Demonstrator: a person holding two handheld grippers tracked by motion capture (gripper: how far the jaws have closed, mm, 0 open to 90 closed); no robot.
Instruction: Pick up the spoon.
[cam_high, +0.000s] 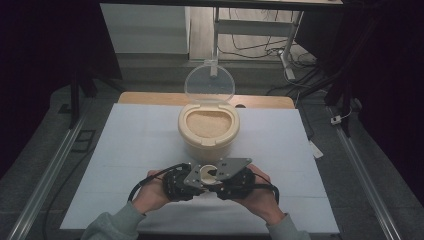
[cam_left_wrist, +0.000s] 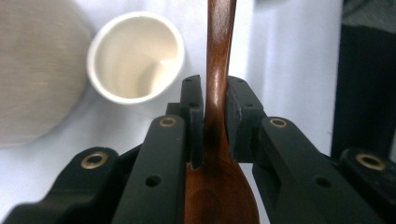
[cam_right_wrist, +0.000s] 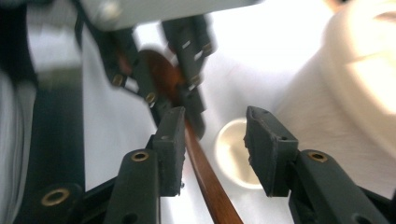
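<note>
The left tool (cam_left_wrist: 215, 126) clamps a wooden spoon (cam_left_wrist: 219, 70), bowl cut off; the right tool (cam_right_wrist: 212, 135) gapes, its own.

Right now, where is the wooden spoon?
The spoon is clamped at its neck by the left gripper, beside the small white cup. Its handle runs between the right gripper's open jaws, in front of the rice container.

The spoon (cam_left_wrist: 219, 84) is dark brown wood with a smooth, glossy finish. The cup (cam_left_wrist: 135, 56) looks like smooth white ceramic. The left gripper (cam_left_wrist: 215, 123) has matt black plastic jaws with brass-coloured rivets. At 12 o'clock, the container (cam_high: 208, 131) is cream plastic; its lid (cam_high: 209, 83) is clear.
</note>
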